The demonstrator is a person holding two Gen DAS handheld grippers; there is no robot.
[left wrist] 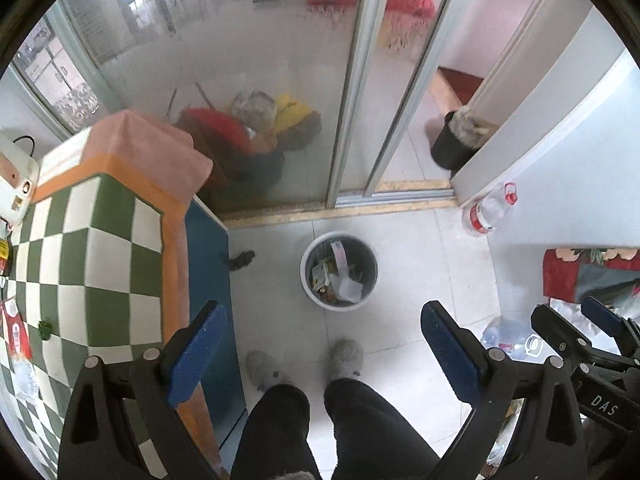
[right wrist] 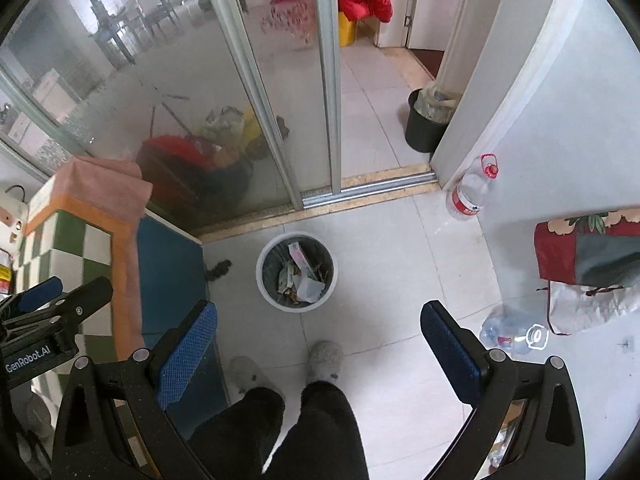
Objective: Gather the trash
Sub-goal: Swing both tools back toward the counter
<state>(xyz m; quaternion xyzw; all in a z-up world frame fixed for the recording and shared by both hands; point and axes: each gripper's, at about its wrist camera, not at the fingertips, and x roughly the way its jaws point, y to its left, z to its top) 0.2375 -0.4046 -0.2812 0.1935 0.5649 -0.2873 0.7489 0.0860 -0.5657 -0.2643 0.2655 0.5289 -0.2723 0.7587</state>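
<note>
A round white trash bin (left wrist: 307, 276) with paper scraps and wrappers inside stands on the tiled floor; it also shows in the right wrist view (right wrist: 262, 276). My left gripper (left wrist: 322, 354) is open and empty, held high above the floor, short of the bin. My right gripper (right wrist: 318, 350) is open and empty at the same height, to the right of the left one. Small bits lie on the checkered tablecloth (left wrist: 100, 264) at the left: a green scrap (left wrist: 45, 329) and a red-and-white packet (left wrist: 16, 332).
The person's legs and grey slippers (left wrist: 346, 360) stand below the grippers. A plastic bottle (right wrist: 470, 190) stands by the white wall and another (right wrist: 512, 334) lies on the floor at right. A black bin (right wrist: 424, 124) sits beyond the glass sliding door (right wrist: 256, 92).
</note>
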